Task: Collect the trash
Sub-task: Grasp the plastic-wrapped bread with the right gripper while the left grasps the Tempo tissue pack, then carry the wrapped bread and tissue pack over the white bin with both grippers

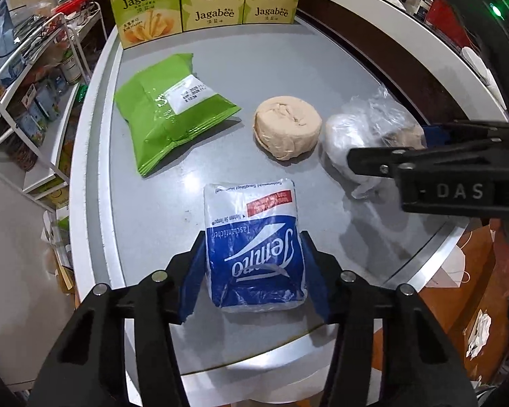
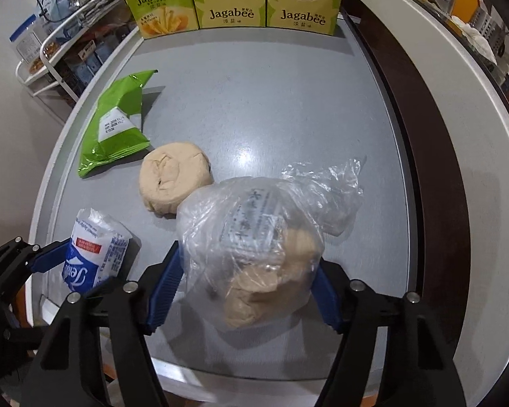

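Note:
A blue and white Tempo tissue pack [image 1: 254, 254] lies near the front of the grey table [image 1: 288, 68]. My left gripper [image 1: 252, 271] has its blue pads against both sides of the pack; the same grip shows in the right wrist view [image 2: 85, 261]. A clear plastic bag with buns inside [image 2: 254, 247] sits between the pads of my right gripper [image 2: 247, 288], which press its sides. The bag also shows in the left wrist view [image 1: 373, 129]. A green snack bag [image 1: 173, 112] and a loose beige bun [image 1: 286, 127] lie mid-table.
Three Jagabee boxes [image 1: 207, 0] stand along the table's far edge. A white wire rack with goods [image 1: 27, 78] stands to the left. A dark raised ledge [image 2: 407, 101] runs along the right side. Masks and paper scraps lie on the brown floor [image 1: 465, 288] at the right.

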The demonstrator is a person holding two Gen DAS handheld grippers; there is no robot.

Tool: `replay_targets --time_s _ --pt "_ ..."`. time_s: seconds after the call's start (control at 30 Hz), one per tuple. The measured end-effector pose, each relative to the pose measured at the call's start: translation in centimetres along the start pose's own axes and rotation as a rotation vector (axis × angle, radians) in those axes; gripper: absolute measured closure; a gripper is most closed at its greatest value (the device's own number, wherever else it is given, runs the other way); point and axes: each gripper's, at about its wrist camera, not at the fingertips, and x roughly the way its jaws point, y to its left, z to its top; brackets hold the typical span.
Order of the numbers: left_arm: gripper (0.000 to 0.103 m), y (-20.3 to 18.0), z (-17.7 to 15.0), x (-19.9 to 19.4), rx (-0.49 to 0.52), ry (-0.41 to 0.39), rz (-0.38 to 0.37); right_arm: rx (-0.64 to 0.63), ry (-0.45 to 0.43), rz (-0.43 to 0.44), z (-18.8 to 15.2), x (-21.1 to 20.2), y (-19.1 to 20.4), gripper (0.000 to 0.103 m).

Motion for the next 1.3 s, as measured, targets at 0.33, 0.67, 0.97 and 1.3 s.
replay_targets --time_s 0.33,0.67,0.97,1.3 --pt "0.050 1.0 -0.2 -2.0 -0.024 -0.038 -0.010 0.019 -0.042 0.056 -2.0 -2.9 -0.1 0.037" --pt "0.050 0.8 -1.3 -5.6 -0.016 -0.098 0.003 0.013 -0.098 0.124 -3.3 -6.2 1.1 0.037" --pt "0.050 0.5 -3.3 -8.2 -0.005 -0.118 0.010 -0.023 -0.128 0.175 -5.6 -9.1 2.6 0.037" --pt "0.050 0.0 -5.9 -10.1 0.012 -0.114 0.012 -0.088 -0.089 0.211 -9.4 -10.4 3.9 0.037"
